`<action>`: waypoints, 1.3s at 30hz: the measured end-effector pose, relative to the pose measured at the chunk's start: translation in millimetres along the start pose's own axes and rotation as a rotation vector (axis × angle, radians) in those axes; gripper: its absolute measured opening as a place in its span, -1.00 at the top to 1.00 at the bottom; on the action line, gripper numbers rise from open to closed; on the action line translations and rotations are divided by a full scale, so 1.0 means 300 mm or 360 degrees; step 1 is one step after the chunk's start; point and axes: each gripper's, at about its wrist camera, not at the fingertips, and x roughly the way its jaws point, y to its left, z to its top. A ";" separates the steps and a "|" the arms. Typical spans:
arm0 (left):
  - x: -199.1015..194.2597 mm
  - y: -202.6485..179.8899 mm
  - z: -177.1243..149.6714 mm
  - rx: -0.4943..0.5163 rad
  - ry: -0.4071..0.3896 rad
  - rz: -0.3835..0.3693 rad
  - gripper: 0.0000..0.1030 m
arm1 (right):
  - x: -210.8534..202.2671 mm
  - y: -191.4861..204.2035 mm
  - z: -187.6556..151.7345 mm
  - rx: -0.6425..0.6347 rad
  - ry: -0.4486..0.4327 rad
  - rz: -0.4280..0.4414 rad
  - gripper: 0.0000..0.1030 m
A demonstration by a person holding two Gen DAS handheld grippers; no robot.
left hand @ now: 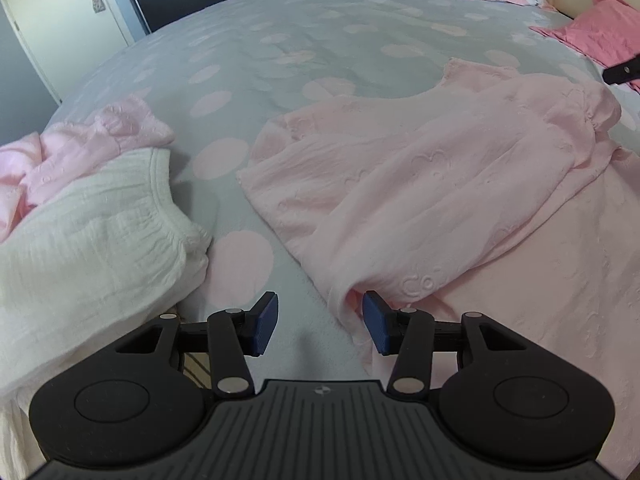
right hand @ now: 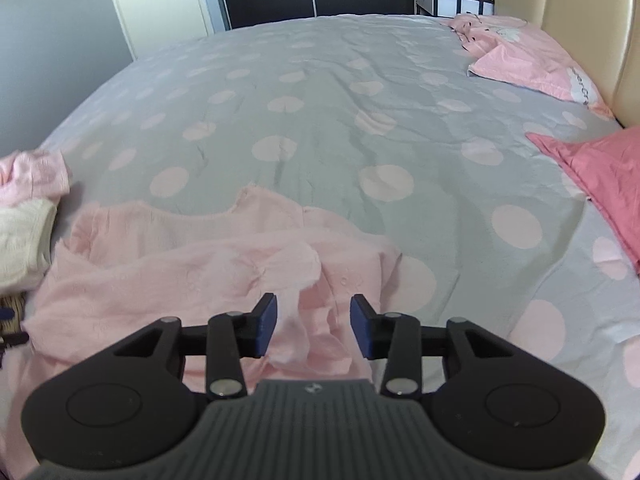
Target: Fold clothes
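Observation:
A pale pink top (left hand: 420, 184) lies spread on the grey spotted bedcover (left hand: 280, 40), its neckline toward the far side. My left gripper (left hand: 320, 322) hovers open at the top's near left edge; a fold of cloth sits by its right pad, and nothing is pinched. In the right wrist view the same pink top (right hand: 180, 264) lies below my right gripper (right hand: 314, 326), which is open. A loose sleeve of the top (right hand: 296, 280) rests in the gap, and the pads stand apart from it.
A white crinkled garment (left hand: 92, 232) and another pink piece (left hand: 80, 148) lie piled at the left. Pink pillows (right hand: 524, 56) and a darker pink cushion (right hand: 608, 176) sit at the right by the cream headboard (right hand: 580, 20). A door and dark wardrobe stand beyond the bed.

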 end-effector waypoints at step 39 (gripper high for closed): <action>-0.029 0.072 -0.026 -0.0205 -0.0207 -0.0194 1.00 | -0.126 -0.168 0.076 0.0085 -0.0152 0.0145 0.97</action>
